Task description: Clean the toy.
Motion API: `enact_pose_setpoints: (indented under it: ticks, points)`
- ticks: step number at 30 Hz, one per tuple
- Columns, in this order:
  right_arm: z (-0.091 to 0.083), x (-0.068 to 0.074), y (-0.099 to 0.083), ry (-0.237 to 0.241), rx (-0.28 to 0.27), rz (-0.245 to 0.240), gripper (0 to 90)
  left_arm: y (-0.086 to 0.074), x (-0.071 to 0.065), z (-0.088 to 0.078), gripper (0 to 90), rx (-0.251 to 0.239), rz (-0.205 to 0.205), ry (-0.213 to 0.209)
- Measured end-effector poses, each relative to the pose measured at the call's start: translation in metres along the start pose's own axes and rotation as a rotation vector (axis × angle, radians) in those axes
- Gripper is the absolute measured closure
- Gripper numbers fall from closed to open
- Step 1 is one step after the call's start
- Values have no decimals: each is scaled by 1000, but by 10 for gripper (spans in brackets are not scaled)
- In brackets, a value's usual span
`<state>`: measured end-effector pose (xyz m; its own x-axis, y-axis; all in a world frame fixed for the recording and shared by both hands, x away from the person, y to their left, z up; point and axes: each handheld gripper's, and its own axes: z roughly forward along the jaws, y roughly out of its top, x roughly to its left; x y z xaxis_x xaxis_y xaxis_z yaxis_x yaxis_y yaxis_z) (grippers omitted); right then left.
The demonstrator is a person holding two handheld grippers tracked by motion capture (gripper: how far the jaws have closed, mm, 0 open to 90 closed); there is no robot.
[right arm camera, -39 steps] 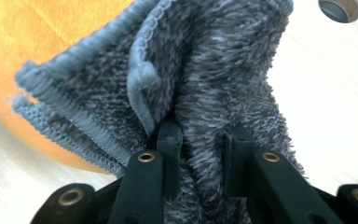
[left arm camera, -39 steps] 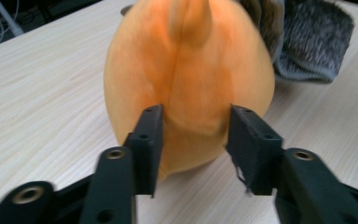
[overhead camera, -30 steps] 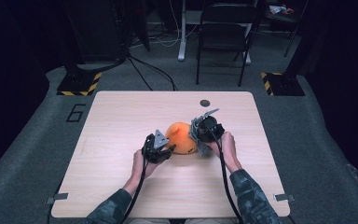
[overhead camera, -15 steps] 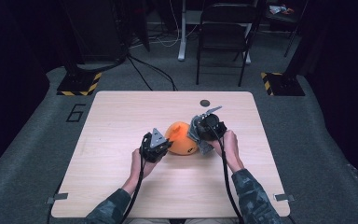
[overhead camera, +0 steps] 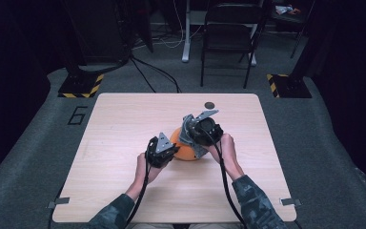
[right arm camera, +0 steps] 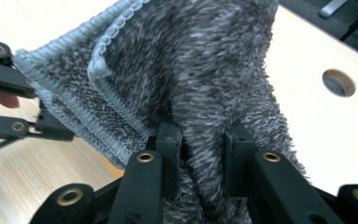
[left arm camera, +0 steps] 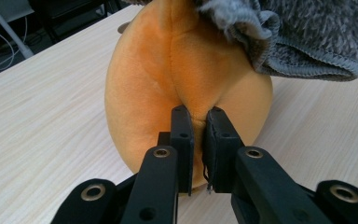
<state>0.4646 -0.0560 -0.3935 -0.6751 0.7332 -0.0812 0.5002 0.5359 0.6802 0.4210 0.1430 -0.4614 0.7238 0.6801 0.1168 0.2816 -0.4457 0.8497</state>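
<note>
On table: one orange plush (left arm camera: 168, 79) pinched by left fingers (left arm camera: 182, 140); one grey cloth (right arm camera: 186, 70) clamped by right fingers (right arm camera: 170, 140).

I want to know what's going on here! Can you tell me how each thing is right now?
Orange plush toy: on the table, pinched at a seam.
Grey cloth: bunched, lifted off the table, draped on the toy.
Left gripper: shut on the toy.
Right gripper: shut on the cloth.

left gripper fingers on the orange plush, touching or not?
Touching. The left gripper view shows the left gripper with its fingers pinching a fold of the orange plush between them, no gap at the tips.
</note>
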Motion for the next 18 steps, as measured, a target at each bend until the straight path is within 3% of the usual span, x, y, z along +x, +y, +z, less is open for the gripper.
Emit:
enact_pose_setpoints:
  ticks: [2,14,18]
  points:
    - [3,-5,-2,-4,2,-14,726,0,1,0,830,2,-3,-1]
    - [29,-33,-25,6,156,106,729,-3,5,2,828,4,-25,-5]
    - [38,-40,-32,13,188,114,729,-3,5,2,827,2,-25,-7]
